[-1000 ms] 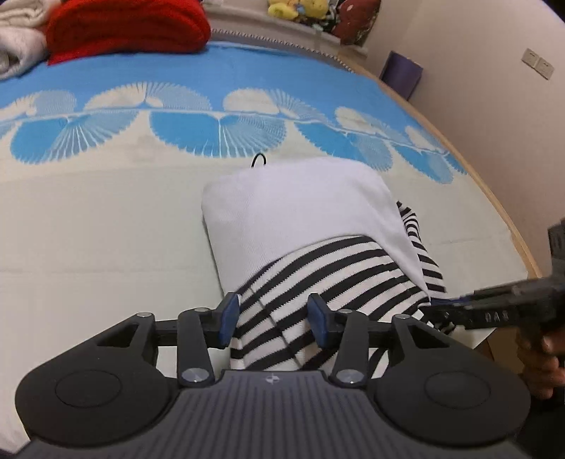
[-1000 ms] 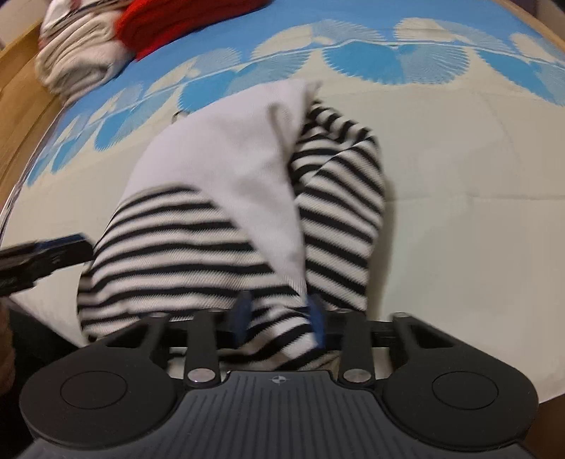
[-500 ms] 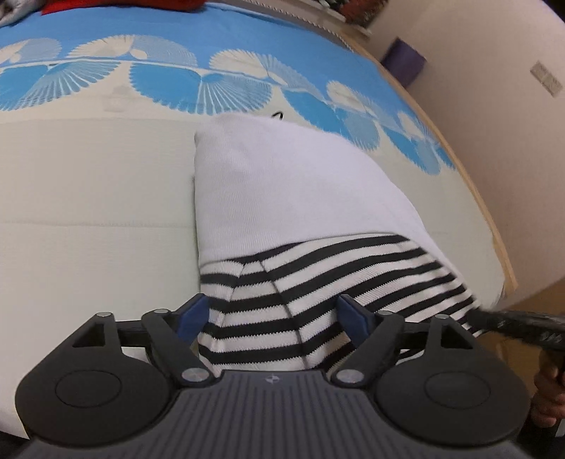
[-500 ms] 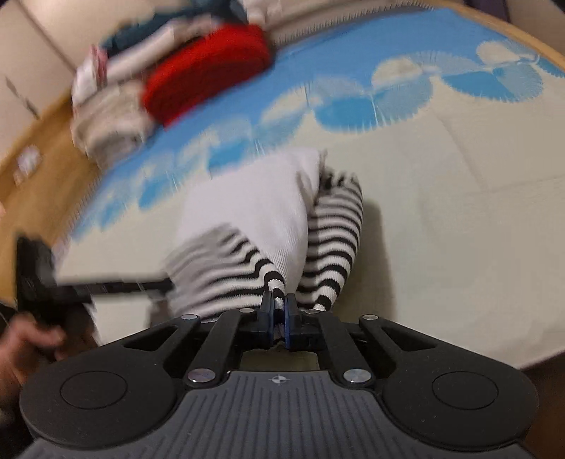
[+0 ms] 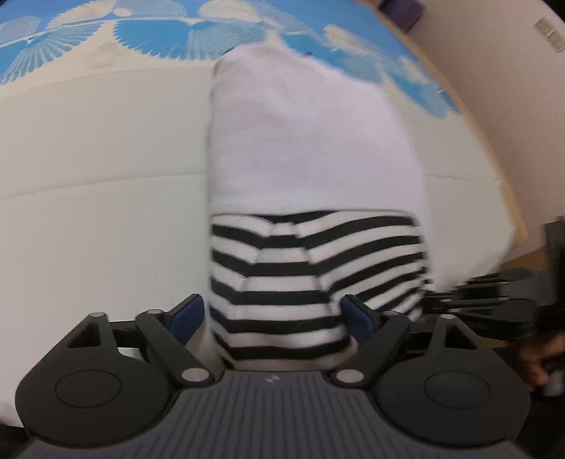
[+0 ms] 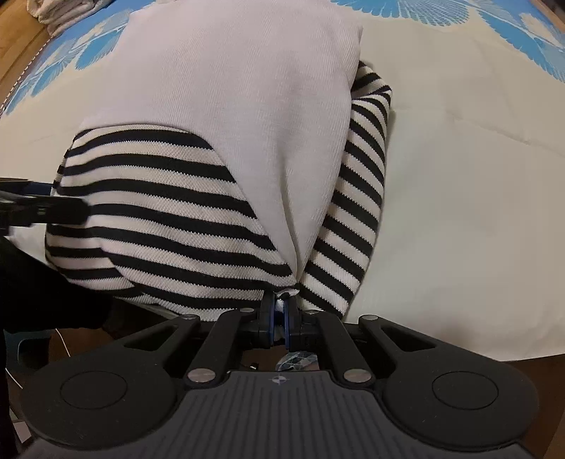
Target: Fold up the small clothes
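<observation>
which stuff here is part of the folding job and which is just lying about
Part of the job:
- striped garment, half folded, white side up
- right gripper, shut on the garment's near edge
- left gripper, open, jaws either side of the striped hem

Just lying about:
- blue patterned bedspread beneath the garment
- pale folded cloth at the far corner

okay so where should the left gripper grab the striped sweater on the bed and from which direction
Probably the near striped hem of the sweater, at its left corner, coming down from above at the bed's near edge. The left gripper already straddles that hem, open, and the right gripper pinches the other corner, so matching it gives two even hold points.
</observation>
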A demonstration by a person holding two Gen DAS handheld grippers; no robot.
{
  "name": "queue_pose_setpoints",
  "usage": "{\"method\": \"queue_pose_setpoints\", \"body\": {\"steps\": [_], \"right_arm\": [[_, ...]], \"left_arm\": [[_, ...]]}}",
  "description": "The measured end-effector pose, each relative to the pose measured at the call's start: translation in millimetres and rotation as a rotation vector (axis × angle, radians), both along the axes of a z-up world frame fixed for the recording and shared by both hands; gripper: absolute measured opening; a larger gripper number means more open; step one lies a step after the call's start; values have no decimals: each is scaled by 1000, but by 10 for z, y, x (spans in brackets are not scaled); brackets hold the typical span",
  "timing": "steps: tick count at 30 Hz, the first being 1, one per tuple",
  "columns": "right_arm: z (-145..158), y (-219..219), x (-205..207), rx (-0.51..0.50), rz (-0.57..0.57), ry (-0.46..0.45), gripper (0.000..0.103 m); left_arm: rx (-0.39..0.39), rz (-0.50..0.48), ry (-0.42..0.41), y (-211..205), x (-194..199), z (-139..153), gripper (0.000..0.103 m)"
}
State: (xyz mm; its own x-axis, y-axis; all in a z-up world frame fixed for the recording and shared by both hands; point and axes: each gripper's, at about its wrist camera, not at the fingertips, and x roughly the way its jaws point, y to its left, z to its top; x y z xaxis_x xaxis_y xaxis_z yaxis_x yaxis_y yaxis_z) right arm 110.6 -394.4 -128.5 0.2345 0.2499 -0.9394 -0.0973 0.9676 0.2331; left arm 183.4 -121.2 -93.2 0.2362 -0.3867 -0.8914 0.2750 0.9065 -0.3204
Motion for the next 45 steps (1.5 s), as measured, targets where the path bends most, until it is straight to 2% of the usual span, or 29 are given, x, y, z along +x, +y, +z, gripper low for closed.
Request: {"method": "queue_pose_setpoints", "body": {"steps": [1,3,4,9,12,15,16,18,20,22,25,27,28,29,30,31,33,35,37,39,41,42,44,45], "right_arm": [[3,-4,-24,-2,5,-4,4],[9,-10,-48,0,9,-13,4],[4,-25,-59,4,6,-16,4],[136,-178,-121,51,-84,-68,4],[374,-394,-151,119,-220,-183,3],[505,-732,-195,248,-436,-269,4],[524,-815,-202,271,-514,-294,10],[526,-875,-159,296,-578,-310,26],[499,-779,-46,314,-572,-295,52],[452,-608,78,307,-547,-271,57],[353,-361,255,271,-516,-217,54],[296,-282,349,290,-488,-208,3],[347,-244,405,304,-473,-224,1],[428,-240,385,285,-498,-292,1],[517,-285,355,264,-547,-356,0],[516,-375,342,263,-609,-370,1],[356,-430,378,192,-661,-266,1],[230,-385,415,153,-635,-188,2],[292,-362,394,75,-630,-223,5],[380,-386,363,36,-648,-252,19],[437,-469,271,127,-669,-289,46],[442,-480,237,179,-667,-303,52],[435,-454,200,258,-623,-294,77],[410,-429,196,271,-594,-269,82]], "left_arm": [[9,-23,-7,-2,-9,-5,83],[121,-93,12,-77,-47,-156,82],[153,-110,39,-86,-56,-252,82],[154,-127,20,-43,-73,-222,82],[155,-116,20,-13,-73,-218,86],[145,-99,28,12,-58,-218,87],[140,-93,29,30,-50,-214,87],[120,-74,32,59,-36,-183,87],[96,-53,32,82,20,-165,87],[63,-18,25,136,27,-113,87],[16,34,10,228,33,-16,87],[-8,70,-2,272,53,39,87],[-17,87,-9,287,51,75,87],[-26,104,-19,317,58,102,87],[-35,122,-31,339,68,134,87],[-49,139,-43,356,78,168,87],[-74,154,-52,368,97,221,87],[-84,152,-43,340,110,244,87],[-83,125,-30,306,164,288,87],[-84,93,-31,295,291,356,87],[-77,81,-42,326,442,391,88],[-76,87,-45,352,564,390,88],[-98,107,-21,406,777,290,89],[-114,121,6,427,880,201,89]]}}
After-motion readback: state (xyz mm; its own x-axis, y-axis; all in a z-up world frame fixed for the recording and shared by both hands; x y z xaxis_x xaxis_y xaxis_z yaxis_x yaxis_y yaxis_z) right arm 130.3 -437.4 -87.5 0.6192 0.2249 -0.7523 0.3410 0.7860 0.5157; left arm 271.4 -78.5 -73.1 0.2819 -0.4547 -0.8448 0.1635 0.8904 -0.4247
